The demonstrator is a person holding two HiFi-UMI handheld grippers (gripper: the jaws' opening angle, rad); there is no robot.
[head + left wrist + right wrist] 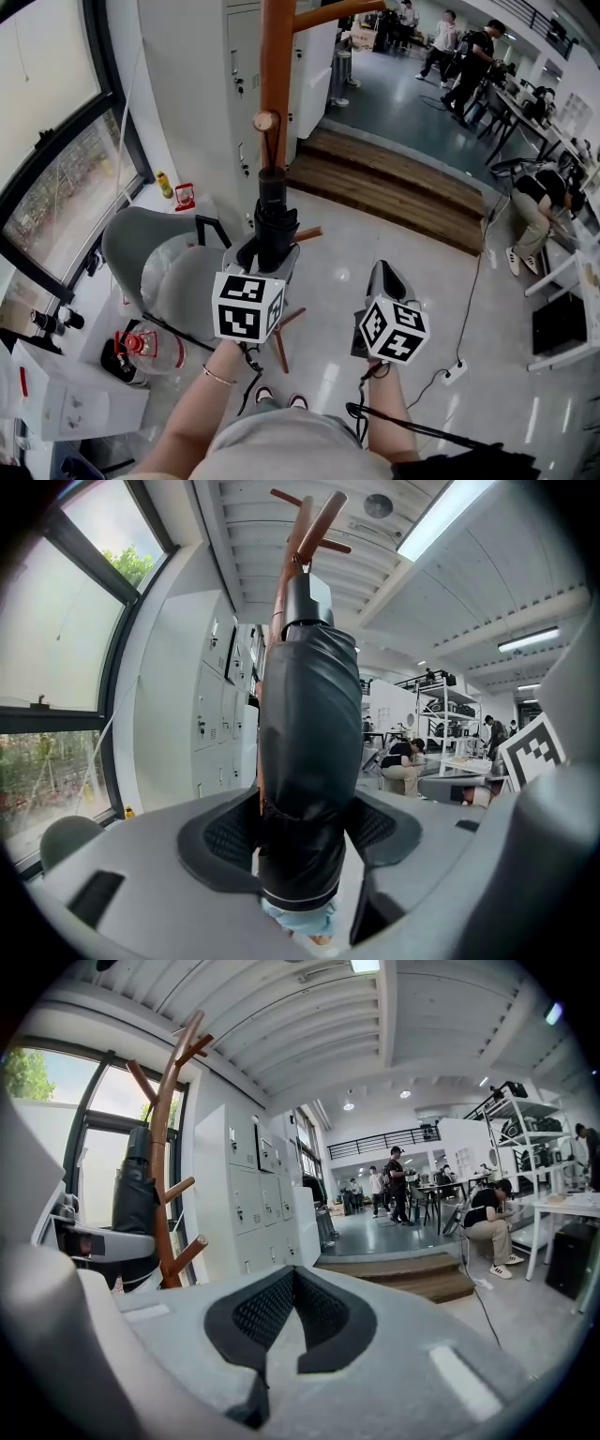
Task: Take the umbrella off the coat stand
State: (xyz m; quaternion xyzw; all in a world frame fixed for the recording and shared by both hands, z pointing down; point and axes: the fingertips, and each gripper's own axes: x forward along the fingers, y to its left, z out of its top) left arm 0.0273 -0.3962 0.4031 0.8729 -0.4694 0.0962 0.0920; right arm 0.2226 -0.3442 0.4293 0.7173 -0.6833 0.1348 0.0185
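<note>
Fingers (230, 834) of the left gripper (305, 841) pinch the lower part of the black folded umbrella (309, 724), which stands upright against the brown pole of the stand (277, 75), just below a peg (266, 121). Right gripper (293, 1274) hangs beside the left one, above the floor (412, 234), its fingers (262, 1312) pressed together on nothing.
</note>
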